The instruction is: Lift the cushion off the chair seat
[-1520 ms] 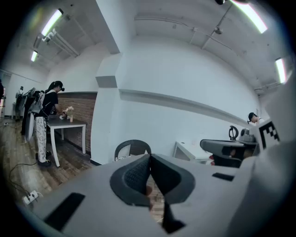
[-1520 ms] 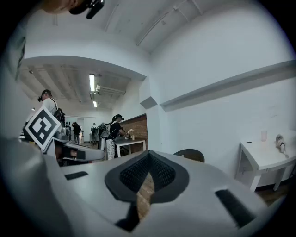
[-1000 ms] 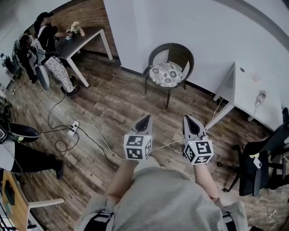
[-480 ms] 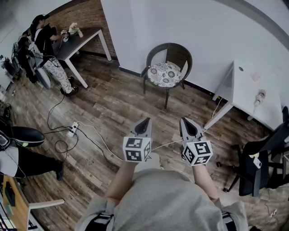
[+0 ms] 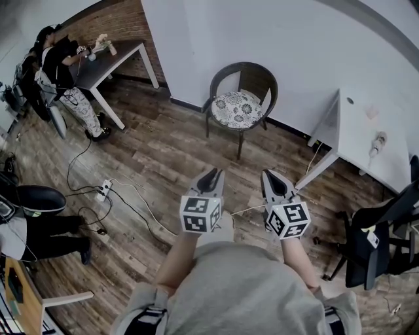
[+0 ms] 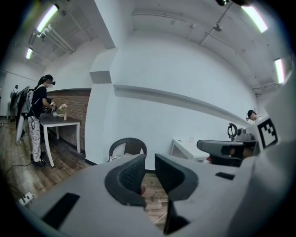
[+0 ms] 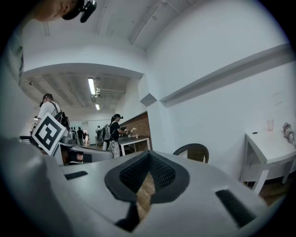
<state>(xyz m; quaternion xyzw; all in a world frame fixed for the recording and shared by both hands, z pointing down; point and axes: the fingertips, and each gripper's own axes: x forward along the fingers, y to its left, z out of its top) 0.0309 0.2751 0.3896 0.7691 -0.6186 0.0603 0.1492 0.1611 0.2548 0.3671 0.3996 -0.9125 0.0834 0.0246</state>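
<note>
Vs a sec ago, our left gripper (image 5: 211, 173) has just been opening its jaws a bit; in its own view the left gripper (image 6: 149, 159) shows a thin gap w/ nothing in it, only floor behind. Our right gripper (image 5: 272, 175) looks the same as before; in its own view the right gripper (image 7: 149, 155) has its tips pressed together & holds nothing. Both sit at about the same spot in the head view, side by side, pointing toward the chair (image 5: 243, 69). The person (image 5: 55, 55) at the dark table (image 5: 121, 52) top left now leans over it more. The cushion (image 5: 237, 109) has not moved; it lies flat on the chair seat, well apart from both grippers; it is pale w/ a flower-like print.

The floor (image 5: 163, 150) is brown wood planks; a white power strip (image 5: 103, 191) & cables lie on it at left. The chair is dark w/ a round back, near a white wall (image 5: 262, 33); a brick wall (image 5: 124, 19) is top left; a white table (image 5: 366, 131) is at right; a black office chair (image 5: 380, 242) is lower right.
</note>
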